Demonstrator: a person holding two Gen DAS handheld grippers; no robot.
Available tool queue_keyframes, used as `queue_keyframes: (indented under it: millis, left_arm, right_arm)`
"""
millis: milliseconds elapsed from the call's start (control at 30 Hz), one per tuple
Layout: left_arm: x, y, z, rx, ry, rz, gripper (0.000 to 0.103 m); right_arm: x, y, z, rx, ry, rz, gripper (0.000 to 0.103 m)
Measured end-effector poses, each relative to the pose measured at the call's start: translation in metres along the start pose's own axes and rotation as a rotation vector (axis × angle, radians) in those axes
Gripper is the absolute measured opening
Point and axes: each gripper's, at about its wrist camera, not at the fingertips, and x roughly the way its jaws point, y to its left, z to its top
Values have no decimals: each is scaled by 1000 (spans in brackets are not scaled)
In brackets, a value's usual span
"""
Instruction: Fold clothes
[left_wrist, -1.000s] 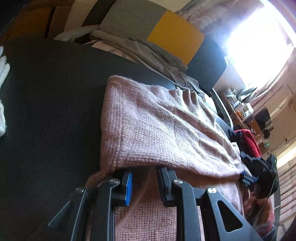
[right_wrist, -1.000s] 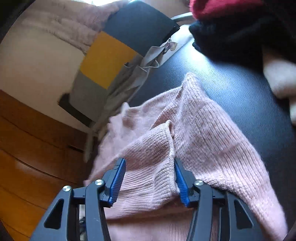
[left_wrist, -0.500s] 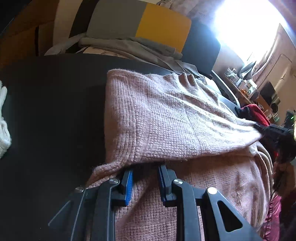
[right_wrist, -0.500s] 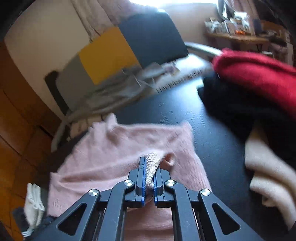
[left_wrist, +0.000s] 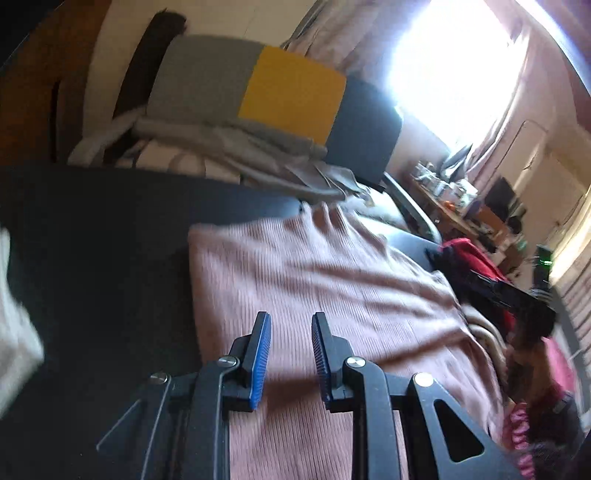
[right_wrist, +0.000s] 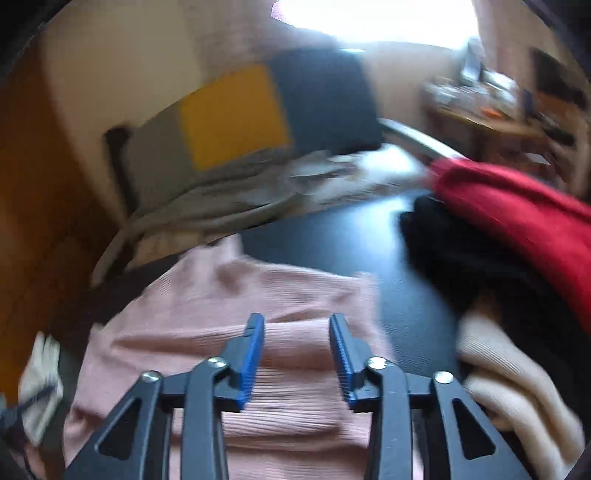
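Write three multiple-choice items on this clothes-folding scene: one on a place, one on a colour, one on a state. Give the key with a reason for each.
1. Where does the pink sweater lie?
A. on the dark table
B. over the chair back
C. on the floor

2. What colour is the garment on top of the pile to the right of the sweater, in the right wrist view?
A. green
B. red
C. blue

3. How does the right gripper stand?
A. shut on a fold
B. open, nothing between its pads
C. shut on nothing

Key: 1 A, the sweater is spread on the dark tabletop. 2 B, the red garment lies over a black one. 3 B, its jaws have just been opening, and the pads stand apart above the knit.
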Motion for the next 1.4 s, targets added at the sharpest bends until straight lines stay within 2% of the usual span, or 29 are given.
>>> queue_keyframes:
  millis: [67, 167, 233, 267, 400, 467, 567, 667, 800, 900, 1000, 1067, 1133, 1233, 1333, 1367, 1400]
  left_arm:
    - [25, -7, 12, 24, 23, 19, 22]
    - [59, -15, 11, 72, 87, 61, 22]
    - [79, -14, -3, 107, 146, 99, 22]
    - [78, -10, -9, 101, 140, 91, 22]
    - [76, 3, -21, 71, 125, 63, 24]
    - [77, 2, -22, 76, 121, 73, 24]
    - [75, -2, -12, 38, 156, 71, 23]
    - [65, -4, 9, 11, 120, 13, 24]
    - [81, -3, 37, 84, 126, 107, 24]
    - [98, 10, 46, 71, 155, 148, 24]
    - [116, 28, 41, 39, 187, 200, 25]
    - [118, 37, 35, 2, 178, 179, 26]
    - [115, 43, 32, -23, 164, 157, 26]
    - [109, 43, 44, -49, 185, 119, 25]
    - [95, 31, 65, 5, 117, 3, 25]
    - [95, 26, 73, 32, 109, -32, 26]
    - [97, 20, 82, 59, 106, -59, 26]
  right_arm:
    - [16, 27, 1, -78, 43, 55, 41]
    - [50, 60, -7, -225, 133, 35, 41]
    - [73, 63, -16, -264, 194, 5, 41]
    - [81, 61, -20, -274, 214, -16, 41]
    - [83, 29, -34, -198, 160, -19, 42]
    - [80, 24, -39, -182, 136, -18, 42]
    - [81, 26, -39, -197, 132, -29, 43]
    - [80, 24, -37, -195, 130, -23, 45]
    - [72, 37, -25, -214, 136, -41, 45]
    - [59, 60, -15, -257, 94, 39, 45]
    - [71, 87, -19, -355, 143, 58, 45]
    - [91, 88, -26, -379, 207, -2, 46]
    - [96, 75, -31, -313, 188, 30, 48]
    - [93, 70, -29, -311, 203, 66, 48]
    - [87, 66, -8, -265, 246, 171, 50]
    - [86, 62, 5, -226, 243, 227, 53]
    - [86, 57, 18, -185, 239, 283, 62]
